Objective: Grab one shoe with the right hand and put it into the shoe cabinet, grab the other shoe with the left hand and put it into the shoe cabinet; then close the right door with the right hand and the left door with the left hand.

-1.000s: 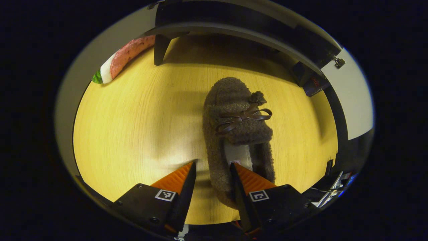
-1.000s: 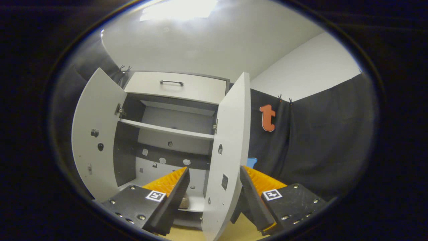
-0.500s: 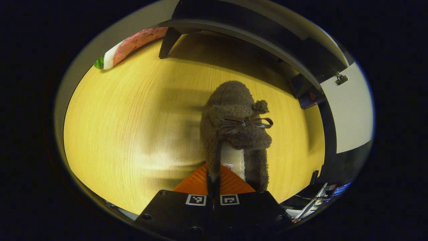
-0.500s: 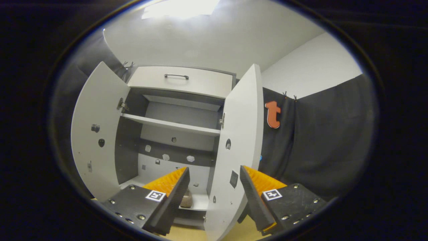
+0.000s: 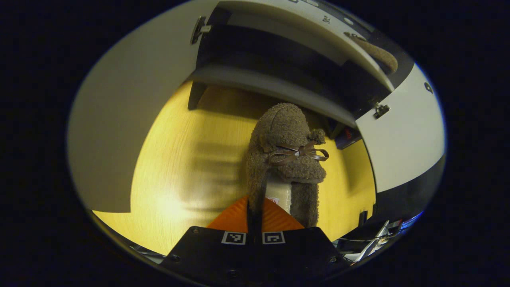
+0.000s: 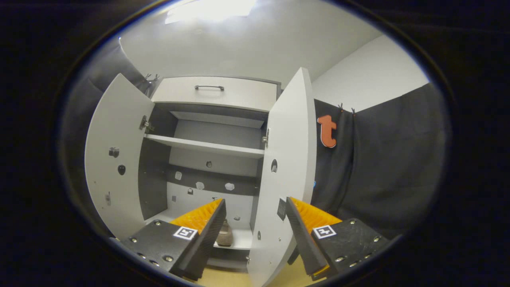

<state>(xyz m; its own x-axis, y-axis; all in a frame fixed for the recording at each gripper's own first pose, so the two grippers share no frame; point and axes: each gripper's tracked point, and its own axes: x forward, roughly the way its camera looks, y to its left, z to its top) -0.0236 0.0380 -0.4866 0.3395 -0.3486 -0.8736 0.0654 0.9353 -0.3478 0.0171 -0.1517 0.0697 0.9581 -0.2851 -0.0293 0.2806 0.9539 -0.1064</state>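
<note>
My left gripper (image 5: 254, 217): black body, ribbed fingers, two square black-and-white tags. My right gripper (image 6: 255, 219): black housings studded with silver screws, ribbed fingers, one tag on each.

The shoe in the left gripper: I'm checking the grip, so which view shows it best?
The left gripper view: the fuzzy brown shoe sits close, pinched at its side wall. The right gripper view looks at the cabinet instead.
</note>
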